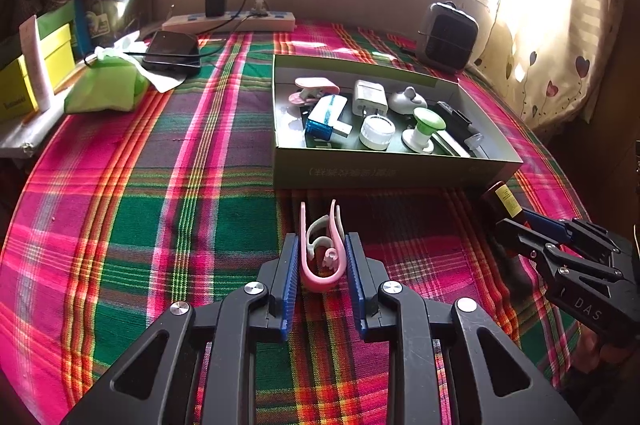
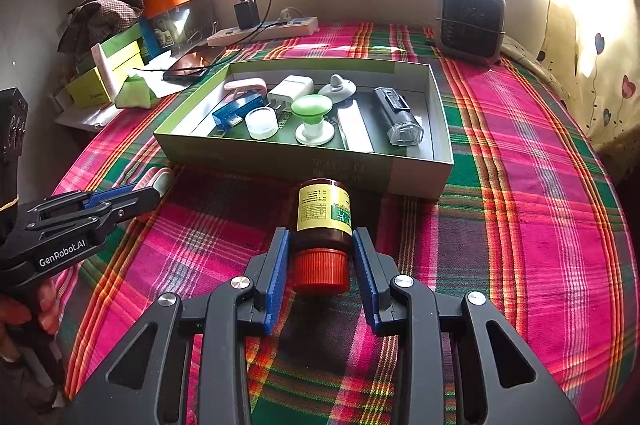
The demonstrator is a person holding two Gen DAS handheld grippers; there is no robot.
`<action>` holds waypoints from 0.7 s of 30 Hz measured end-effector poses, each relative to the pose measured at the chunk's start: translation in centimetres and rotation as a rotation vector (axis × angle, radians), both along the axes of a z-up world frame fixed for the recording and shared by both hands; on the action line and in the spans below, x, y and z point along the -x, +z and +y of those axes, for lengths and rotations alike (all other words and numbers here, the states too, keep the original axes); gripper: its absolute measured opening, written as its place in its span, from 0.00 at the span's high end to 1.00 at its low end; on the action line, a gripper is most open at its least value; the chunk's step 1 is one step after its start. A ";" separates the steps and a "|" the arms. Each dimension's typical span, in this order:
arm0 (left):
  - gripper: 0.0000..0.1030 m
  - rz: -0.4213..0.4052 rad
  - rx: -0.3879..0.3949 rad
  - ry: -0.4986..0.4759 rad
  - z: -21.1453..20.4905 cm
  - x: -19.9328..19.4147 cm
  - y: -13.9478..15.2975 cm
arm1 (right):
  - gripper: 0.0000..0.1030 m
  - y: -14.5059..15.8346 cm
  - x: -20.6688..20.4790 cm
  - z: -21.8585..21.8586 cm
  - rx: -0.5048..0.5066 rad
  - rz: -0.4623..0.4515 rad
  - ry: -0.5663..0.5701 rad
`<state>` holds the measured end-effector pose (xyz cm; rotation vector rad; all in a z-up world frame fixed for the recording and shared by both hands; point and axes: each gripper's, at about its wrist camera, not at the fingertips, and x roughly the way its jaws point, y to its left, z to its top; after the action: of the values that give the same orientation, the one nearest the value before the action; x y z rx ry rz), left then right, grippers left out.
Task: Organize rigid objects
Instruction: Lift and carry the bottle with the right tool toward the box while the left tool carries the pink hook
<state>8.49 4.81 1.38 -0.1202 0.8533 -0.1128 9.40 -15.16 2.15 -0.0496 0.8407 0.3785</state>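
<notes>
A pink and white plastic clip [image 1: 320, 277] sits between the blue pads of my left gripper [image 1: 322, 239], which is shut on it low over the plaid cloth. A brown bottle [image 2: 323, 213] with a yellow label and an orange cap lies lengthwise in my right gripper [image 2: 321, 231], pads pressed on its sides. Just beyond both stands an open green box [image 1: 392, 169] [image 2: 280, 157] holding a pink clip [image 1: 314, 89], a white charger [image 1: 370, 97], a blue device [image 1: 320, 125], a white jar [image 1: 376, 131], a green-topped knob [image 1: 426, 127] and a black light [image 2: 398, 117].
A fan heater [image 2: 470, 21] stands at the back right. At the back left lie a power strip [image 1: 228, 21], a phone [image 1: 172, 51], a green tissue pack [image 1: 108, 85] and stacked boxes [image 1: 52, 53]. A person's hand [image 2: 44, 309] holds the left gripper's handle.
</notes>
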 end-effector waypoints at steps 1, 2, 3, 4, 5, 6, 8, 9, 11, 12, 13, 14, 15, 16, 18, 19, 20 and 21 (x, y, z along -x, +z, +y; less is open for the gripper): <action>0.79 -0.001 -0.001 0.002 0.0 0.0 0.1 | 0.67 0.0 0.0 0.0 -0.001 -0.001 0.000; 0.79 -0.003 0.000 0.003 0.1 0.0 0.1 | 0.67 0.1 0.0 0.0 -0.001 -0.001 0.000; 0.79 -0.004 0.001 0.003 0.1 0.0 0.2 | 0.67 0.1 0.0 -0.1 -0.003 -0.001 0.000; 0.79 -0.007 0.002 0.003 0.1 0.1 0.4 | 0.67 0.2 0.0 -0.1 -0.004 -0.003 -0.001; 0.79 -0.011 0.003 0.002 0.2 0.1 0.5 | 0.67 0.4 0.0 -0.1 -0.005 -0.006 -0.002; 0.79 -0.014 0.003 0.002 0.1 0.2 0.7 | 0.67 0.5 0.0 -0.2 -0.005 -0.008 -0.004; 0.79 -0.024 0.003 -0.001 0.2 0.2 1.1 | 0.67 0.8 0.0 -0.3 -0.006 -0.016 -0.006; 0.79 -0.029 0.002 -0.002 0.2 0.2 1.3 | 0.67 1.0 0.0 -0.3 -0.004 -0.021 -0.008; 0.79 -0.038 0.000 -0.007 0.1 0.1 1.8 | 0.67 1.5 -0.2 -0.4 -0.003 -0.032 -0.012; 0.79 -0.043 -0.001 -0.009 0.1 0.0 2.0 | 0.67 1.7 -0.3 -0.4 -0.004 -0.036 -0.014; 0.79 -0.046 -0.001 -0.011 0.1 -0.2 2.2 | 0.67 1.9 -0.5 -0.5 -0.007 -0.041 -0.015; 0.79 -0.050 0.001 -0.014 0.1 -0.4 2.4 | 0.67 2.2 -0.6 -0.6 -0.010 -0.045 -0.016; 0.79 -0.055 0.001 -0.017 0.1 -0.5 2.6 | 0.67 2.4 -0.8 -0.7 -0.011 -0.048 -0.018; 0.79 -0.059 0.000 -0.019 0.1 -0.7 2.8 | 0.67 2.5 -1.0 -0.7 -0.011 -0.050 -0.020; 0.79 -0.065 0.001 -0.026 0.0 -1.2 3.1 | 0.67 2.9 -1.4 -0.7 -0.011 -0.057 -0.021; 0.79 -0.067 0.003 -0.028 -0.1 -1.4 3.3 | 0.67 3.0 -1.7 -0.8 -0.010 -0.059 -0.023; 0.79 -0.069 0.006 -0.032 -0.2 -1.7 3.4 | 0.67 3.1 -1.9 -0.8 -0.010 -0.059 -0.025; 0.79 -0.071 0.006 -0.037 -0.3 -2.0 3.5 | 0.67 3.2 -2.2 -0.8 -0.010 -0.060 -0.026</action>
<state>10.46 4.55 4.93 -0.1052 0.7842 -0.1533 11.61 -16.01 5.35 -0.0400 0.7793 0.3549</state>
